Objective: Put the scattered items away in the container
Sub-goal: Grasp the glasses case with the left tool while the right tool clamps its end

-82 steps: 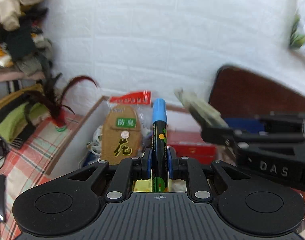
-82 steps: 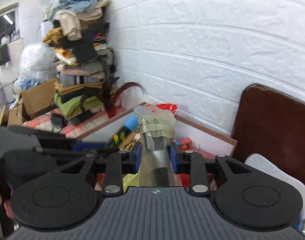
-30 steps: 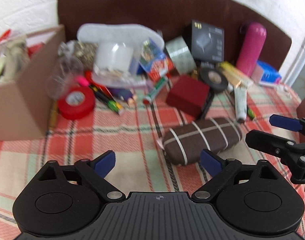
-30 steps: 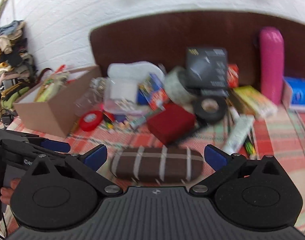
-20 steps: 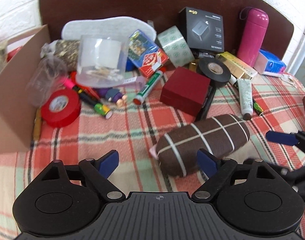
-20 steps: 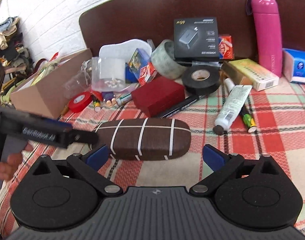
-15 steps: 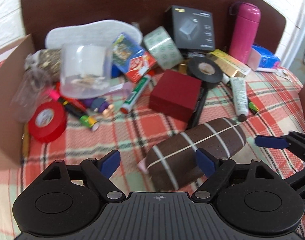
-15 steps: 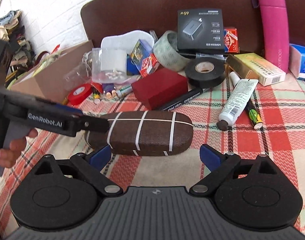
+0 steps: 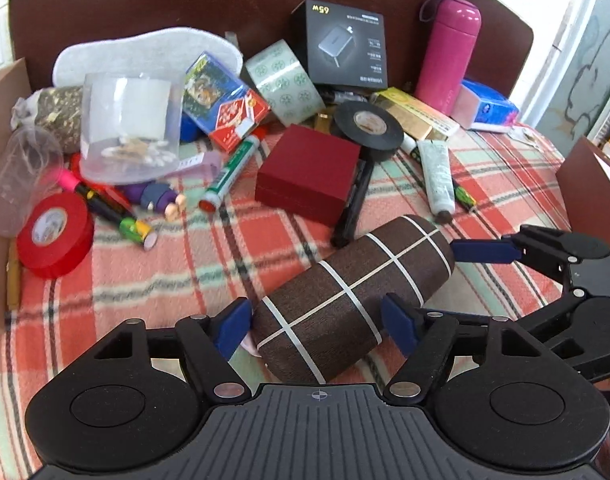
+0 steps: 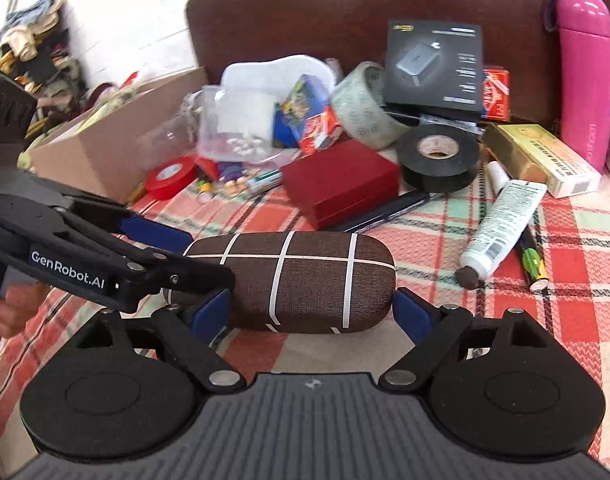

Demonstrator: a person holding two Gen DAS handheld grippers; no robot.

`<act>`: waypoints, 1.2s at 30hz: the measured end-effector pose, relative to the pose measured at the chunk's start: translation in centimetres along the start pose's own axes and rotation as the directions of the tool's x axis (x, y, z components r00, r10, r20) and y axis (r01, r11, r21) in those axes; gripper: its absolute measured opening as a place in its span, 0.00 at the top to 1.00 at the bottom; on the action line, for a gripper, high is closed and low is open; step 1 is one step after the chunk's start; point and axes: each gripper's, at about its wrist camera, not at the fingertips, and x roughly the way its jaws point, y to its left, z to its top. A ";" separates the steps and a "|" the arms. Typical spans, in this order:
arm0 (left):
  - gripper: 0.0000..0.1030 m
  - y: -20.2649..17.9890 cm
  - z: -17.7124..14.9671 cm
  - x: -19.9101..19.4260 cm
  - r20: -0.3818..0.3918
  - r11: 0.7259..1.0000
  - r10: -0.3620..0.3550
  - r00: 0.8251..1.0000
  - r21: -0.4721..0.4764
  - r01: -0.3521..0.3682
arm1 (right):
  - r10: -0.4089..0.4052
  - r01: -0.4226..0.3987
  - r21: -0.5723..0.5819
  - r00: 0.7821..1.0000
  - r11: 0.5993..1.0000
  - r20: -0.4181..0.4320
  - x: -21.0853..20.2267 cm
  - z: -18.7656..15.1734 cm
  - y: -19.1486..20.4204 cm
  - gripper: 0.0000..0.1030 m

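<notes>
Left wrist view: both my jaws have just been closing around the brown woven-textured, rounded glasses case (image 9: 353, 292) lying on the plaid blanket (image 9: 145, 280). Left gripper (image 9: 317, 326) and right gripper (image 10: 311, 312) aren't pinching it yet.

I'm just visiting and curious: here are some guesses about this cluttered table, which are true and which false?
1. The brown case sits between both grippers' jaws. True.
2. The pink bottle lies flat. False: it stands upright.
3. The black tape roll rests beside the red box. True.
4. The left gripper holds a marker. False: only the case is between its open jaws.
5. The red tape roll is inside the cardboard box. False: it lies on the cloth.
</notes>
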 end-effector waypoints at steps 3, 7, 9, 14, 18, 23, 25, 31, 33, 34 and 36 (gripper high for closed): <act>0.23 -0.2 -1.3 -1.2 -0.008 1.000 -0.002 1.000 0.014 0.002 | 0.014 -0.015 -0.035 1.000 0.999 -0.021 -0.3 -0.5 0.9 0.13; 0.23 0.2 -3.5 -3.1 -0.021 1.000 -0.008 1.000 0.025 0.009 | 0.043 -0.048 -0.095 0.998 0.994 -0.046 -0.9 -1.2 2.7 0.12; 0.22 0.6 -4.4 -3.9 -0.026 1.000 -0.006 1.000 0.024 0.007 | 0.066 -0.072 -0.111 0.996 0.991 -0.056 -1.3 -1.5 3.5 0.12; 0.17 1.3 -5.9 -5.1 -0.016 1.000 0.006 1.000 -0.011 -0.006 | 0.118 -0.127 -0.138 0.991 0.982 -0.071 -1.8 -2.1 4.7 0.13; 0.19 1.4 -6.8 -5.3 -0.043 1.000 0.006 0.999 0.020 -0.005 | 0.094 -0.107 -0.140 0.991 0.984 -0.097 -1.4 -2.5 3.9 0.13; 0.17 1.4 -6.7 -4.4 -0.037 0.999 0.013 0.999 0.043 -0.011 | 0.089 -0.109 -0.191 0.990 0.976 -0.110 -0.5 -2.9 3.2 0.09; 0.16 1.3 -6.6 -3.8 -0.037 0.999 0.005 0.999 0.049 -0.003 | 0.094 -0.117 -0.239 0.990 0.964 -0.107 -0.1 -2.8 3.4 0.08; 0.14 1.2 -6.7 -3.1 -0.027 0.998 0.020 0.999 0.060 -0.018 | 0.140 -0.173 -0.341 0.983 0.924 -0.117 1.4 -2.1 3.2 0.04; 0.20 1.5 -6.5 -3.0 -0.028 0.999 0.022 0.999 0.044 -0.021 | 0.152 -0.182 -0.333 0.982 0.925 -0.114 1.7 -1.8 3.3 0.05; 0.23 1.7 -6.4 -3.0 -0.030 0.999 0.021 0.999 0.042 -0.019 | 0.158 -0.186 -0.339 0.981 0.922 -0.110 1.7 -1.7 3.7 0.10; 0.24 1.8 -6.3 -3.0 -0.034 0.999 0.021 0.999 0.048 -0.019 | 0.153 -0.176 -0.349 0.984 0.920 -0.094 1.5 -1.8 4.5 0.10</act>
